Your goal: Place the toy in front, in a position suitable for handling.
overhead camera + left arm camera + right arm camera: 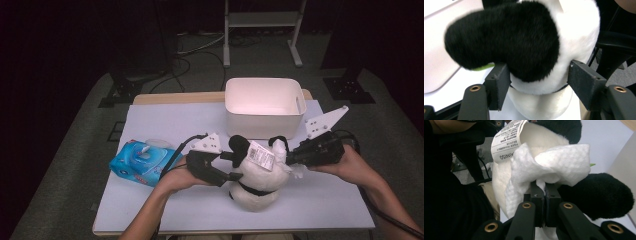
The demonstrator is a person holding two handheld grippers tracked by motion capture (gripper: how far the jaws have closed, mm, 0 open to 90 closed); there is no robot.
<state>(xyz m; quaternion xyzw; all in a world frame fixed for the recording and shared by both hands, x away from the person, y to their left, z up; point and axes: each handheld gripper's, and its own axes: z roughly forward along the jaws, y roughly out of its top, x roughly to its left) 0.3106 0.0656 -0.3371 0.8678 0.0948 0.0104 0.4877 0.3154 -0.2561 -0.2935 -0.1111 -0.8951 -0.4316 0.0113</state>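
Left tool clamping plush panda, right tool pinching white wipe against it

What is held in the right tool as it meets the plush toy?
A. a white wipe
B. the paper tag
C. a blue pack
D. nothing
A: in the right gripper view, the right tool has its jaws shut on a crumpled white wipe against the plush toy.

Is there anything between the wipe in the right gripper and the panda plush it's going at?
Nothing visible. The right gripper is shut on the white wipe, and the wipe already lies against the plush panda, just below its paper tag. The left gripper straddles the panda from the other side.
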